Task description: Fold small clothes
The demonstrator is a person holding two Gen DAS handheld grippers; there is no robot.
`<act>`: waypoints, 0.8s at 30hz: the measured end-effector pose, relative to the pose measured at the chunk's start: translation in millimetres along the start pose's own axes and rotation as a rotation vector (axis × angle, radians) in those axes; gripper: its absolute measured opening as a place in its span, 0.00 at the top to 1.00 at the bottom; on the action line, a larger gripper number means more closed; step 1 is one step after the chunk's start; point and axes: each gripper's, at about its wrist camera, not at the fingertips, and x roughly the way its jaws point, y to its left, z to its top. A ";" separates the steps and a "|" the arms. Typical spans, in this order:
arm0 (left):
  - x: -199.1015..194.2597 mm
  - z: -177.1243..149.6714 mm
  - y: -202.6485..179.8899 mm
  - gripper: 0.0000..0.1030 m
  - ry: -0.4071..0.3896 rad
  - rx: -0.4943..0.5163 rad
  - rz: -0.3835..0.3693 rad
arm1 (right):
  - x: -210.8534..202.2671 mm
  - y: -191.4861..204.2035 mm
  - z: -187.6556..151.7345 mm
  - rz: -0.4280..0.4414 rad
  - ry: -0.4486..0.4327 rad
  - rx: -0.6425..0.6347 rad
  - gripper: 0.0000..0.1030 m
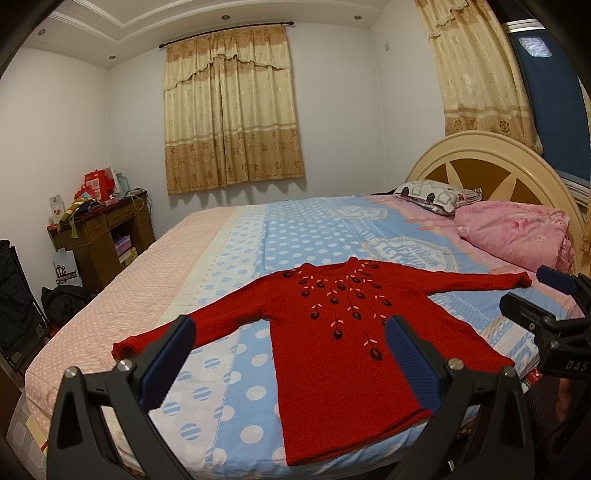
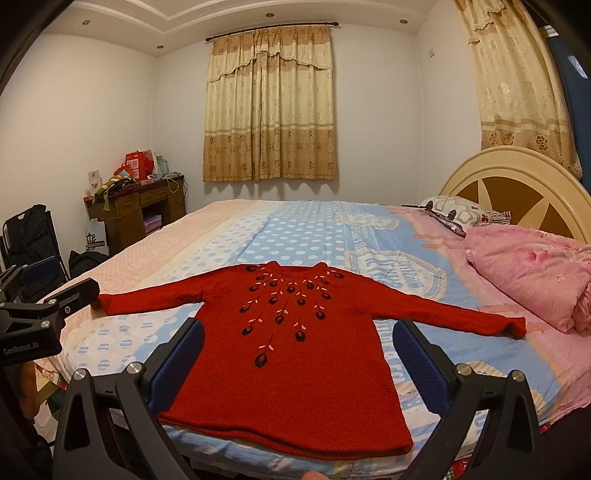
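- White walls (image 2: 92,110), stepped ceiling w/ recessed spotlights (image 2: 269,15).
- Beige patterned curtains (image 2: 271,107) shut on a dark rod, far wall; 2nd curtain (image 2: 517,81) at right.
- Big bed (image 2: 295,236), blue polka-dot + pink sheets, cream/brown round headboard (image 2: 517,184).
- Pink quilt (image 2: 535,269) & patterned pillow (image 2: 461,212) nr headboard.
- Dark wood desk (image 2: 140,206) in far left corner, cluttered w/ red boxes.

My bed (image 2: 258,236) wears a blue polka-dot sheet. On it a red knit sweater (image 2: 295,354) lies flat, sleeves spread (front up). At two o'clock sit a pink quilt (image 2: 532,273) and patterned pillow (image 2: 461,212).
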 end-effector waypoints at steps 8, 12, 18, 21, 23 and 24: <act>0.0 0.4 -0.1 0.00 0.001 0.000 -0.001 | 0.5 1.4 -1.6 0.000 0.002 0.000 0.01; 0.1 0.3 0.0 0.00 0.001 0.000 -0.002 | 0.8 1.1 -1.2 0.001 0.003 0.001 0.01; 0.1 0.0 0.0 0.00 0.001 -0.001 -0.001 | 0.9 3.4 -2.7 0.003 0.011 0.000 0.01; 0.0 0.4 -0.4 0.00 0.002 -0.002 -0.001 | 3.3 2.5 -1.6 0.004 0.013 0.003 0.01; -0.1 0.4 -0.5 0.00 0.001 -0.001 -0.002 | 3.6 2.8 -2.2 0.004 0.014 0.004 0.01; 0.0 0.3 -0.6 0.00 0.002 -0.001 -0.001 | 4.7 1.6 -1.5 0.003 0.016 0.005 0.01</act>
